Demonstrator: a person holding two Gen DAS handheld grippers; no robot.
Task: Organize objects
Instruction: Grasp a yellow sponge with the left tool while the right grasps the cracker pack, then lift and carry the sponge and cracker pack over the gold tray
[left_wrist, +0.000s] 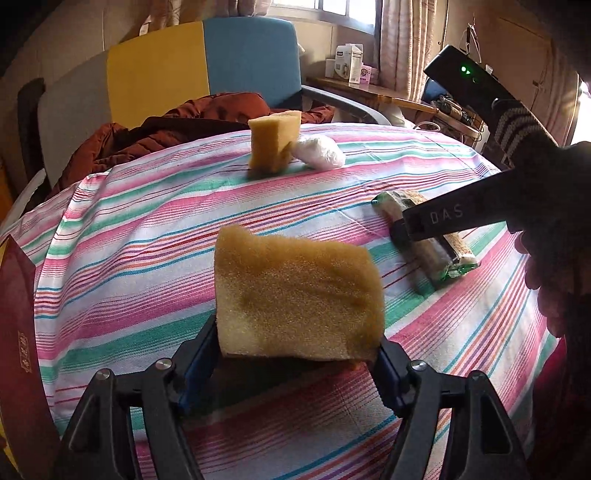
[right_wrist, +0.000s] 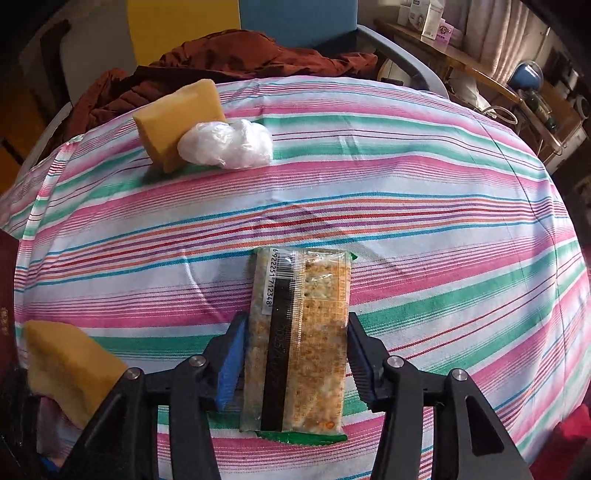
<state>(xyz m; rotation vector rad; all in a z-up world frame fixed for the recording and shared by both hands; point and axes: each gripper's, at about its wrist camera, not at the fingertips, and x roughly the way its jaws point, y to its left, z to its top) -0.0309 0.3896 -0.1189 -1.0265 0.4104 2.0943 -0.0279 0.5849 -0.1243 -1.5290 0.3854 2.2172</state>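
My left gripper is shut on a yellow-brown sponge and holds it above the striped tablecloth. The same sponge shows at the lower left of the right wrist view. My right gripper has its jaws on both long sides of a wrapped cracker packet lying on the cloth; in the left wrist view the gripper rests on the packet. A second yellow sponge stands at the far side, touching a crumpled white plastic bag.
A brown-red jacket lies on the chair beyond the table's far edge. A dark red box stands at the left edge. A side table with cartons is at the back right.
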